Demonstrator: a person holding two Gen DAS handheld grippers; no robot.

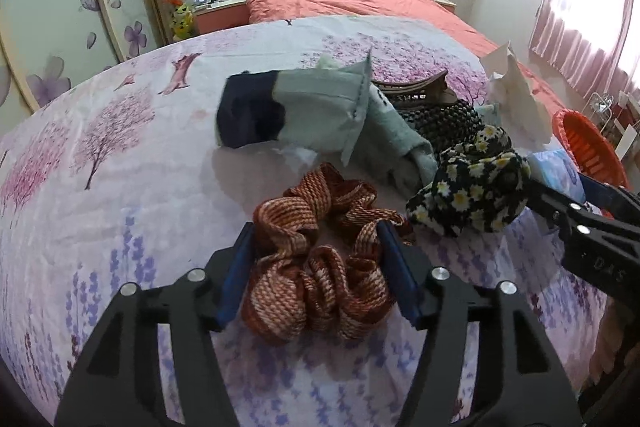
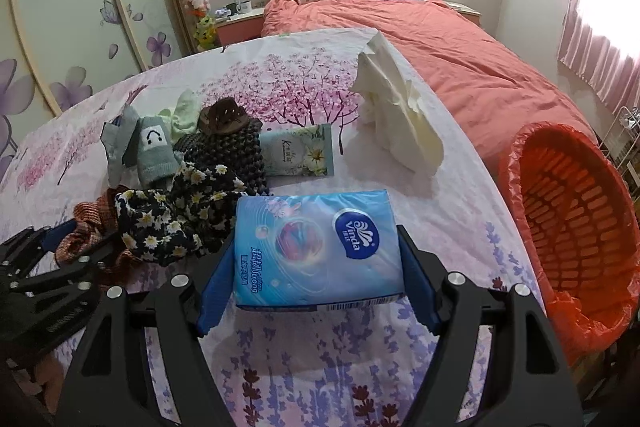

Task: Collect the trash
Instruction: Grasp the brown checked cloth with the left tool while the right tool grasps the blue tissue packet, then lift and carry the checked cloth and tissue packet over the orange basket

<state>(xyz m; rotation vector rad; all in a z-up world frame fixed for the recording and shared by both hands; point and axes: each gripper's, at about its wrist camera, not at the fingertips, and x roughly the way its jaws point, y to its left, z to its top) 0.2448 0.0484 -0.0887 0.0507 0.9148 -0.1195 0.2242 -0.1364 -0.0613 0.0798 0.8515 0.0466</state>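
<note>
A blue Vinda tissue pack [image 2: 316,247] is held clamped between the blue pads of the right gripper [image 2: 316,283], lifted just above the floral tablecloth [image 2: 304,367]; taken as the landmark, this pack has everything else placed around it. To its right, beyond the table edge, an orange basket [image 2: 576,235] lined with a red bag is seen standing open. Behind the pack a green wet-wipe packet [image 2: 300,151] lies flat on the cloth, and further back and to the right a crumpled white tissue [image 2: 396,111] is heaped. Just left of the pack a black daisy-print scrunchie [image 2: 176,223] is found, with a dark beaded item [image 2: 232,155] topped by a brown hair clip [image 2: 224,117] behind it and grey-green socks [image 2: 152,155] beside those. Further left of the pack, a rust and white striped scrunchie [image 1: 316,267] lies on the cloth between the fingers of the left gripper [image 1: 316,271], whose jaws are set apart around it; whether the pads touch the fabric cannot be told for certain, and no squeezing of it is shown. A bed with a coral cover [image 2: 420,31] is visible well behind the table.
</note>
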